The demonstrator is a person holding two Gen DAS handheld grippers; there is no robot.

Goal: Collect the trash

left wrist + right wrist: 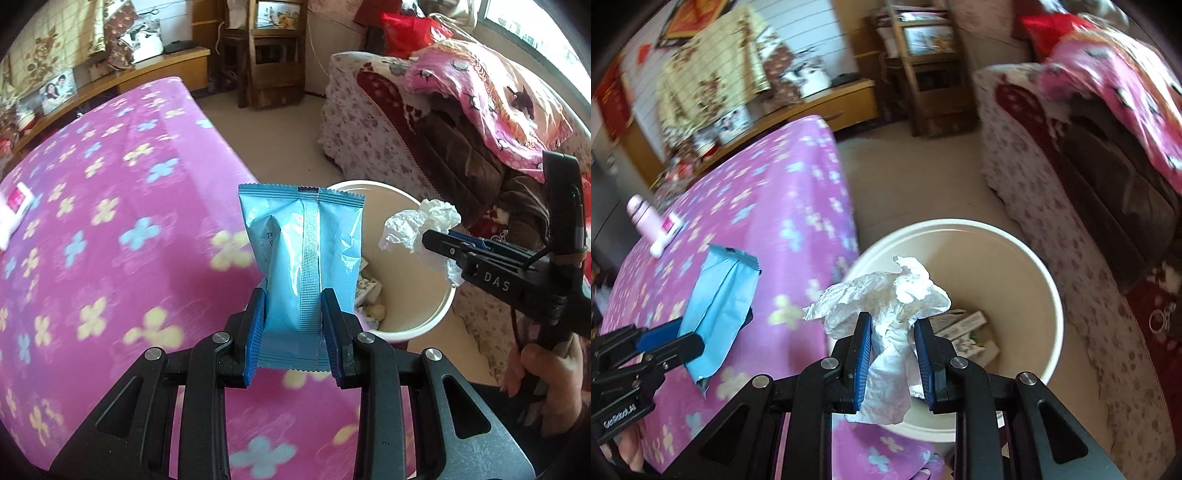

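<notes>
The left gripper (pixel 293 314) has its blue pads pressed in against the lower part of a light-blue snack wrapper (pixel 303 254), which stands upright between them with its crimped seam facing us. It is held above the edge of the bed (pixel 92 221), at the near rim of the bin. From the other side, the same wrapper (pixel 718 314) leans out over the pink flowered cover.

The right gripper (pixel 892 347) is closed on a crumpled white tissue (pixel 886 314); the paper bunches narrow between the pads and spreads out loose above and below them. It hangs over the near rim of a round cream trash bin (pixel 1045 280) that stands on the floor between the bed and a sofa (pixel 1052 206) draped in floral cloth. In the left camera's view the tissue (pixel 421 225) sits above the bin's far right rim (pixel 439 314), pinched at the tip of the right gripper (pixel 432 240), with the person's hand (pixel 543 373) on the handle below.

Down in the bin lie a few pieces of rubbish, among them flattened printed cartons (pixel 971 332). Further back on the bed rests a small white and pink packet (pixel 666 232), and just beyond it a pink bottle (pixel 637 214). A low wooden cabinet (pixel 827 103) runs along the wall behind.
</notes>
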